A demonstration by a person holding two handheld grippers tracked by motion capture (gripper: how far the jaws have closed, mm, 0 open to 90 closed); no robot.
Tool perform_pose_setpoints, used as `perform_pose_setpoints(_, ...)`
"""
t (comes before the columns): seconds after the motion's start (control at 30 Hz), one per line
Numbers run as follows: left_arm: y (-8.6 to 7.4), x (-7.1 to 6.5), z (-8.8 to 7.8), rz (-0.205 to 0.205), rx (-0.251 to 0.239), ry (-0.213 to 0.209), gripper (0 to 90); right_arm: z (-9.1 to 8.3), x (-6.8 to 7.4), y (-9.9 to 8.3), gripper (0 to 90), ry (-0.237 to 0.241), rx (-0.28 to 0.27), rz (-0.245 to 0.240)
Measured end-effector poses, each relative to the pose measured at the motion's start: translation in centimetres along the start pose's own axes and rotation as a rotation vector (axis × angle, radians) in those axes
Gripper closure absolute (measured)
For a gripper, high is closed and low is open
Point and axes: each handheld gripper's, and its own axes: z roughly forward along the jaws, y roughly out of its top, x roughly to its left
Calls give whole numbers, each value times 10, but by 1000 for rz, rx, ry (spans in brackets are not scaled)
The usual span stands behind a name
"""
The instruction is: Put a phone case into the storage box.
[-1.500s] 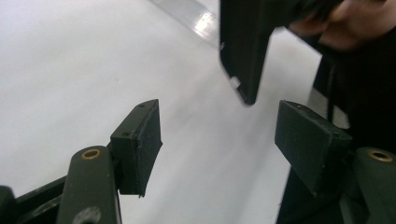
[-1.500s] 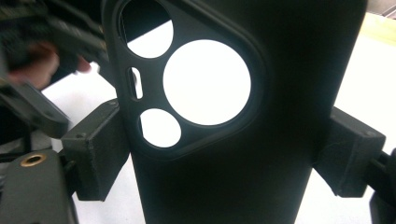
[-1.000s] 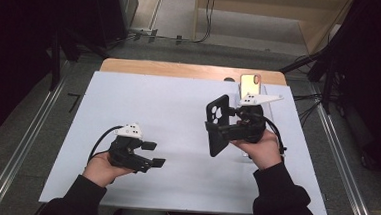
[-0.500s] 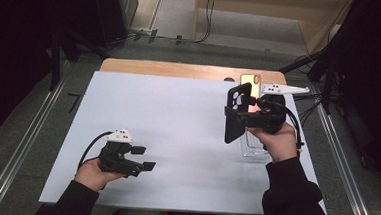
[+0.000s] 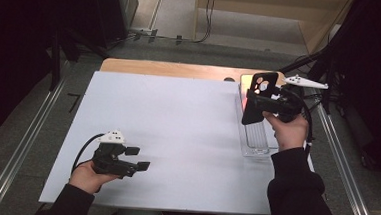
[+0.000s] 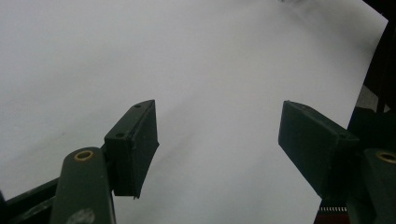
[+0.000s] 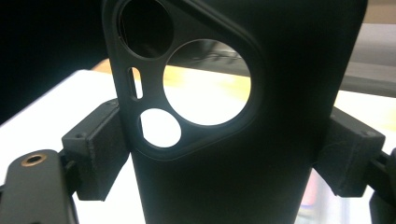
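The high view looks forward and down from above the person's side onto the whole white table (image 5: 177,131). The left gripper view rides low and close over that table (image 6: 210,60), facing along its own jaws. The right gripper view sits very near the black phone case (image 7: 233,154), also seen in the high view (image 5: 256,96), with the tabletop behind.

The right gripper (image 5: 263,103) clamps a black phone case (image 5: 255,97) across its sides, holding it upright above a clear tray (image 5: 255,141) at the table's (image 5: 177,122) right edge. The left gripper (image 5: 138,158) hovers well apart, near the front-left corner, jaws spread with nothing between them.
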Motion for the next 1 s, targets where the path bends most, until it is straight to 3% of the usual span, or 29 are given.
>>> perform_pose_setpoints(0.1, -1, 0, 0, -3, -2, 1, 284, 6, -13, 0, 128, -68, -6, 24)
perform_pose_setpoints(0.3, -1, 1, -1, -5, -2, -3, 284, 29, -37, -5, 128, -130, 10, 48)
perform_pose_setpoints(0.43, 0, 0, 0, -7, -7, 1, 284, 48, -50, -8, 128, -143, 36, 95)
perform_pose_setpoints(0.7, -5, -3, 6, 2, 28, -14, 285, 92, -59, -19, 128, -198, 136, 125)
perform_pose_setpoints(0.87, -5, -2, 7, 0, 24, -21, 285, 113, -65, -24, 127, -224, 135, 134)
perform_pose_setpoints(1.0, -5, -2, 8, -5, 23, -21, 285, 129, -63, -20, 127, -247, 164, 85)
